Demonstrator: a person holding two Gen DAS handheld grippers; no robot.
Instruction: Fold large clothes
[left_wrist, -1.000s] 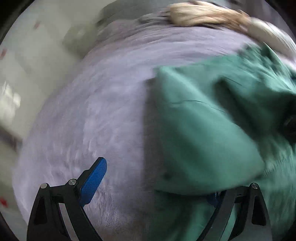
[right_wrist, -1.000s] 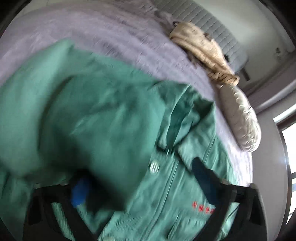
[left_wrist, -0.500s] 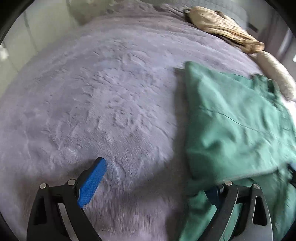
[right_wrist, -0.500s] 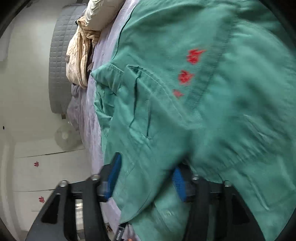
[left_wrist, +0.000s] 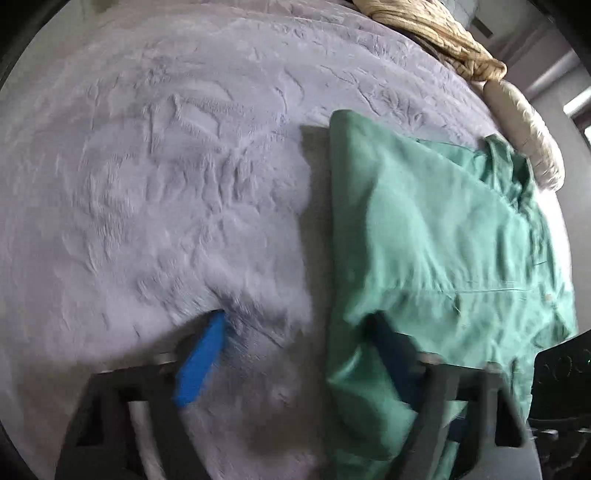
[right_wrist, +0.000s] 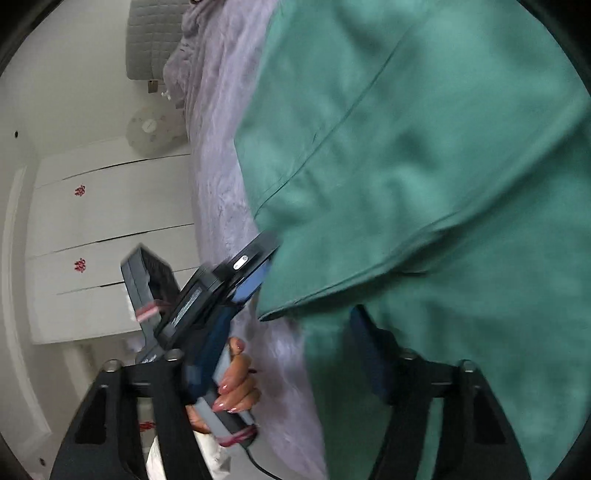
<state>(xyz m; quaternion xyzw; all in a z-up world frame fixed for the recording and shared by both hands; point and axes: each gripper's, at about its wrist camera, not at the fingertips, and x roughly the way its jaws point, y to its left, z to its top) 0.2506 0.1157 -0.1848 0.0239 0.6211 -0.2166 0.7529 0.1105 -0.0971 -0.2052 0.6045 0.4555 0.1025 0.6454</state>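
A green shirt (left_wrist: 424, 229) lies partly folded on the lilac fleece blanket (left_wrist: 166, 166), its collar toward the far right. My left gripper (left_wrist: 295, 350) points down at the shirt's near left edge. Its jaws are closing, one pad on the blanket and the other against the green cloth, with the edge between them but not pinched. In the right wrist view the shirt (right_wrist: 424, 166) fills the right side. My right gripper (right_wrist: 290, 350) is also closing. Its right pad is against the cloth, its left pad off it. A hand (right_wrist: 236, 384) holds the left gripper there.
A beige garment (left_wrist: 436, 33) and a cream pillow (left_wrist: 524, 125) lie at the bed's far end. White cupboard doors (right_wrist: 110, 240), a grey padded headboard (right_wrist: 155, 37) and a round fan (right_wrist: 151, 129) stand beyond the bed's edge. Bare blanket spreads left of the shirt.
My left gripper tipped down and closed in on the shirt's left edge, its jaws narrowing. The right wrist view shifted, and the hand with the left gripper came into it.
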